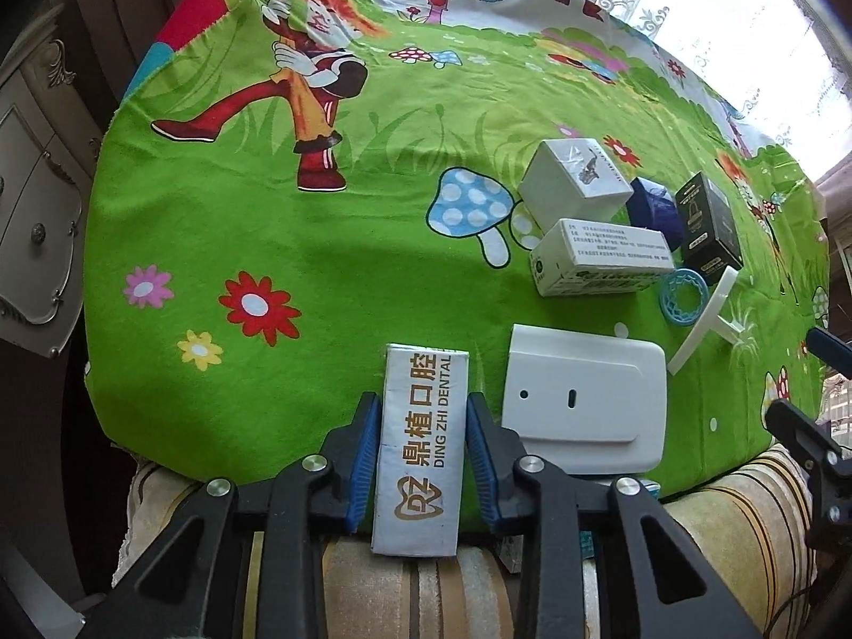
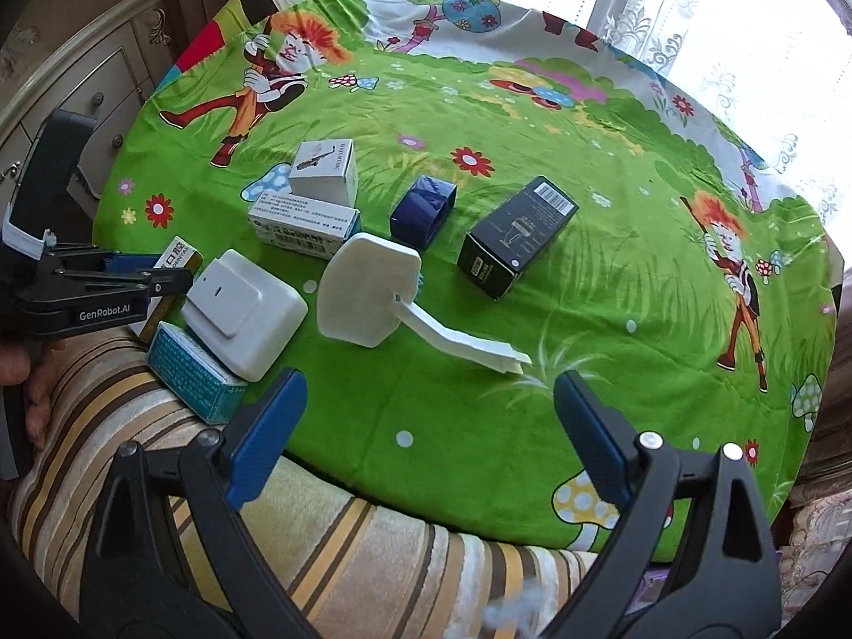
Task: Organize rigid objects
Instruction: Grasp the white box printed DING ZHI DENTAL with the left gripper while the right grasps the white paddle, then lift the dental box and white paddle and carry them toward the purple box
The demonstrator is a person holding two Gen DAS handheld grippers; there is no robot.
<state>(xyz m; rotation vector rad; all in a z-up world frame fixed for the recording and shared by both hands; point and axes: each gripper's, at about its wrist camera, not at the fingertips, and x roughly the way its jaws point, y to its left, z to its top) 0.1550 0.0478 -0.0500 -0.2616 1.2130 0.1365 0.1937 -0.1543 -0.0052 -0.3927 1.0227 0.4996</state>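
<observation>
My left gripper (image 1: 423, 436) is shut on a white "Ding Zhi Dental" box (image 1: 420, 447), at the near edge of the green cartoon cloth (image 1: 319, 245). It also shows in the right wrist view (image 2: 154, 279), holding the box (image 2: 178, 258). Right of it lies a white rounded device (image 1: 583, 404). Beyond are a white cube box (image 1: 575, 186), a long white box (image 1: 601, 263), a navy box (image 1: 652, 210), a black box (image 1: 708, 223), a blue ring (image 1: 684, 298) and a white paddle-shaped piece (image 2: 367, 293). My right gripper (image 2: 428, 436) is open and empty over the cloth's near edge.
A teal box (image 2: 194, 373) lies under the white device (image 2: 245, 311) on a striped cushion (image 2: 373, 548). A cream cabinet (image 1: 32, 213) stands at the left. Lace curtains and a bright window (image 2: 719, 10) are behind the table.
</observation>
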